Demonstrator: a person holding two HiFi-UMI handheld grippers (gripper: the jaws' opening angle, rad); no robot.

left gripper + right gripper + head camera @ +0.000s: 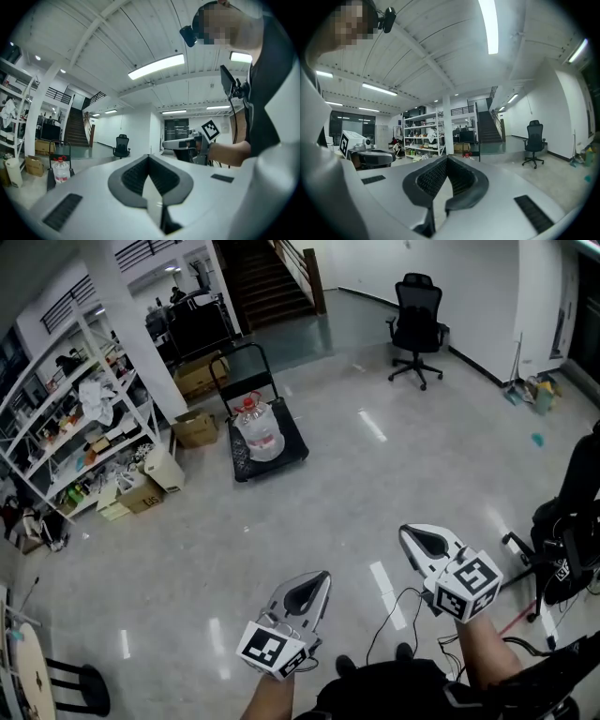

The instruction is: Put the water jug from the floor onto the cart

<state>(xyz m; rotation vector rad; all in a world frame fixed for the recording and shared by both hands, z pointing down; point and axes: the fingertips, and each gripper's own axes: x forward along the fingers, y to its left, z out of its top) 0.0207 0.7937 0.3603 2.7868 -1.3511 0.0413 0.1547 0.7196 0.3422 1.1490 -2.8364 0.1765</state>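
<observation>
clear water jug [258, 432] with a red cap stands upright on the black cart [295, 444].

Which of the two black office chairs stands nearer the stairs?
The chair standing alone by the far white wall, just right of the stairs. The other chair sits at the head view's right edge, close to the person.

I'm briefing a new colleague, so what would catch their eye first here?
A clear water jug sits on the black cart, upper left of centre. In the foreground the left gripper and right gripper are both shut and empty; a black office chair stands back right.
</observation>
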